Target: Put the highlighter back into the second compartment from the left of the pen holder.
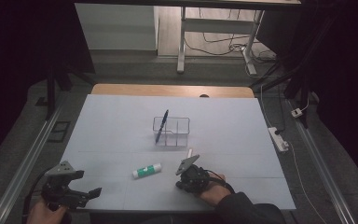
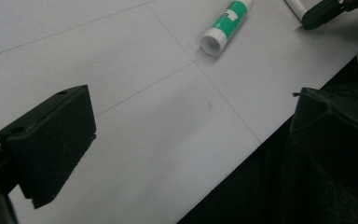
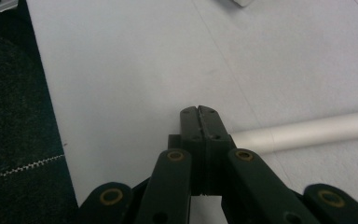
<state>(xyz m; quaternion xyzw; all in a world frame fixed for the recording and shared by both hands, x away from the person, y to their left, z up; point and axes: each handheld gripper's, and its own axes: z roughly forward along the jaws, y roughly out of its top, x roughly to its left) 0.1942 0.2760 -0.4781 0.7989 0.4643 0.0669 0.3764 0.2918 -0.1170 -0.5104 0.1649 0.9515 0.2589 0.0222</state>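
A: What is lying near your right tongs (image 3: 199,112)?
B: They are pressing fully together beside one white pen (image 3: 307,133) on the counter (image 1: 121,121); one glue stick (image 1: 147,171) and one clear organizer (image 1: 171,131) are sitting nearby.
A: Your left tongs (image 1: 91,193)?
B: They are gaping wide, empty.

White pen (image 3: 307,132) lies flat on the sheet, beside the tool (image 3: 199,114).

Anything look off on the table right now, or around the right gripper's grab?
One thing: the right gripper has its jaws pressed flat together, and the white pen lies on the table beside them, not between them. The glue stick lies on its side, intact. The blue pen leans in the clear organizer. Nothing is spilled.
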